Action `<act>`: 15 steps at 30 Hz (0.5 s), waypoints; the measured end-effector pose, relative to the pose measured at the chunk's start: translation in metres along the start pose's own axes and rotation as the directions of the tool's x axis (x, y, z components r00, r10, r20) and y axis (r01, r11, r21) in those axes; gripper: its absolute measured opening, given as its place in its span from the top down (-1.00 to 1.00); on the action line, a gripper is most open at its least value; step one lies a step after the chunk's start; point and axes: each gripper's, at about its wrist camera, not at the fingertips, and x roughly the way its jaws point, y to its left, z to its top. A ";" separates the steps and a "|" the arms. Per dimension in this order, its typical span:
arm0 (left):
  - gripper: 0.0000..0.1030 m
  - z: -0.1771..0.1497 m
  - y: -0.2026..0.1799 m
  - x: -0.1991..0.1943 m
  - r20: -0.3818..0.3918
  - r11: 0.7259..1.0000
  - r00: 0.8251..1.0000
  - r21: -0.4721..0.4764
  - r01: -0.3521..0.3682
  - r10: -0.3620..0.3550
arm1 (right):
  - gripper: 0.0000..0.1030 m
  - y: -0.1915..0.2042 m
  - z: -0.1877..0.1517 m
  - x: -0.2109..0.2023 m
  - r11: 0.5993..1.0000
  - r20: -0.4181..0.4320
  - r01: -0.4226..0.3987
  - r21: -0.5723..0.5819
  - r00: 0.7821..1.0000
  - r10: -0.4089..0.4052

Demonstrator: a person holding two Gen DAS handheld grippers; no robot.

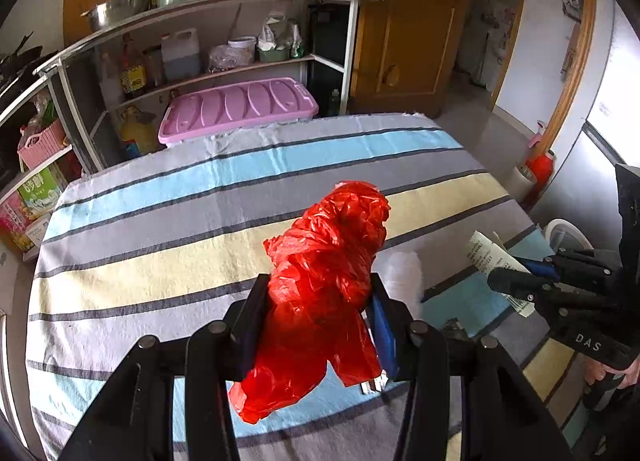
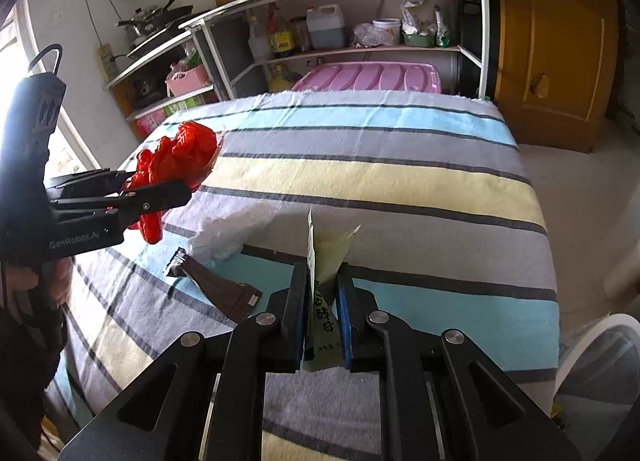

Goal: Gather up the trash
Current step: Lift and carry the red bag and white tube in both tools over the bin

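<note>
Striped tablecloth, green packet upright in right tool, torn end up

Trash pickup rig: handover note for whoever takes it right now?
Left tool: shut on the red plastic bag, lifted off the striped tablecloth.
Right tool: shut on the pale green sachet, also clear of the cloth.
Still lying on the cloth: the crumpled white tissue and the dark brown wrapper, side by side between the tools.
Done: two pieces picked up.
Left: drop both; the white bin at the table's right edge looks the likely place. Then fetch the tissue and wrapper.
</note>
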 end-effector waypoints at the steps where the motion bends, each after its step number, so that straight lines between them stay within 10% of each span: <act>1: 0.06 0.000 -0.003 -0.003 0.005 1.000 1.000 0.003 -0.001 0.001 | 0.72 -0.001 0.000 -0.003 1.000 0.006 -0.001 0.004 1.000 0.001; 15: 0.06 0.000 -0.063 -0.044 0.082 0.996 0.995 0.074 0.052 -0.059 | 0.72 -0.018 -0.013 -0.065 0.997 0.110 0.028 0.078 0.993 -0.036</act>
